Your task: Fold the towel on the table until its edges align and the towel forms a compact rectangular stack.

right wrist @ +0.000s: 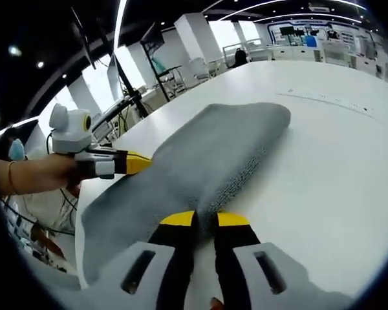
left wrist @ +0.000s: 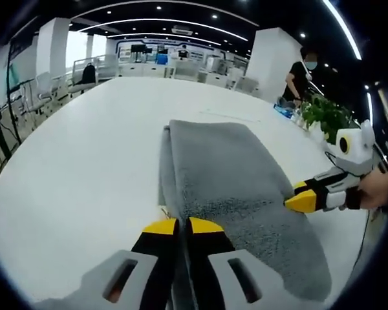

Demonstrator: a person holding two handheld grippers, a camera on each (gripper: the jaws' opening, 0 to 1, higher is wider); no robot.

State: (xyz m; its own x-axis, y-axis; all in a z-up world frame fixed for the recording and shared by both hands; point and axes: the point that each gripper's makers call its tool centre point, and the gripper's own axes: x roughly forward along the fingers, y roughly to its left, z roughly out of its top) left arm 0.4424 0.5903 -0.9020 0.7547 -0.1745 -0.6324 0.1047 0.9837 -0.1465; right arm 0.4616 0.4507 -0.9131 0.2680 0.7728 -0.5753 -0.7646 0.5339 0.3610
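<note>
A grey towel point(left wrist: 239, 194) lies as a long, narrow, already-doubled strip on the white bench point(left wrist: 77, 174), one rolled fold running down its length. In the left gripper view your left claw point(left wrist: 183, 225) sits at the strip's near edge, yellow tips drawn together on a pinch of the pile. The right claw point(right wrist: 205, 219) does the same on the opposite long edge, jaws closed on the fold where the two layers meet. Each claw also appears in the other's view, reaching in from the side against the cloth.

You appear to be at the point of folding the strip end over end. To do it well, check that both claws hold every layer, since a grip on the top ply alone will let the lower one trail behind. Lift both sides at the same height and pace, keeping the cloth lightly taut between them so the leading edge stays straight. Carry it toward the far end point(right wrist: 271, 116) of the strip, then lay it down so corner meets corner before you let go. Keep the towel well inside the bench edge; a potted plant point(left wrist: 326, 116) stands off to the right.
</note>
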